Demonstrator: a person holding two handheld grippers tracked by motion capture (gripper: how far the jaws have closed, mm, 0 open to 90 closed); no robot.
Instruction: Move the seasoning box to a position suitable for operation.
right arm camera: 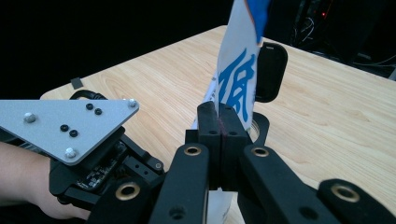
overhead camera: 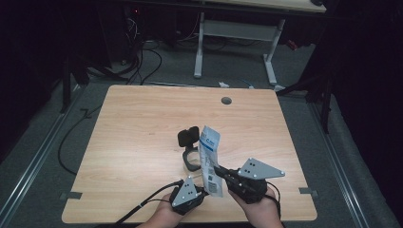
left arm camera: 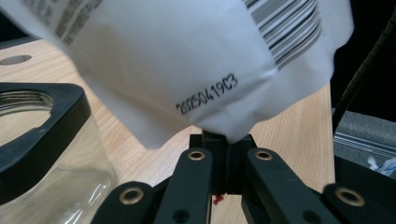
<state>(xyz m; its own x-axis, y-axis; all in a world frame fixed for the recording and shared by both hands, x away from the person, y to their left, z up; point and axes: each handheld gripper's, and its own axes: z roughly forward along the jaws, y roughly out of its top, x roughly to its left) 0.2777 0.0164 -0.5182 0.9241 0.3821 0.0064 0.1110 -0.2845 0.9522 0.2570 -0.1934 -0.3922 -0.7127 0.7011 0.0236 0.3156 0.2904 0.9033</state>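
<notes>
Holding white pouch (overhead camera: pixel 210 161) upright above near table (overhead camera: pixel 142 118) edge, both grippers clamped on it: left gripper (overhead camera: pixel 205 191) pinching bottom corner, right gripper (overhead camera: pixel 219 170) gripping side edge. Pouch unopened; open-lidded jar (overhead camera: pixel 191 159) waits just beyond, apparently unfilled; tearing, pouring left

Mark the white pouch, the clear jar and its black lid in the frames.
white pouch (overhead camera: pixel 209 159), high view, middle of its printed face.
clear jar (left arm camera: pixel 70 175), left gripper view, on its glass wall below the black collar.
black lid (overhead camera: pixel 188 137), high view, centre of the opened flip lid.
</notes>
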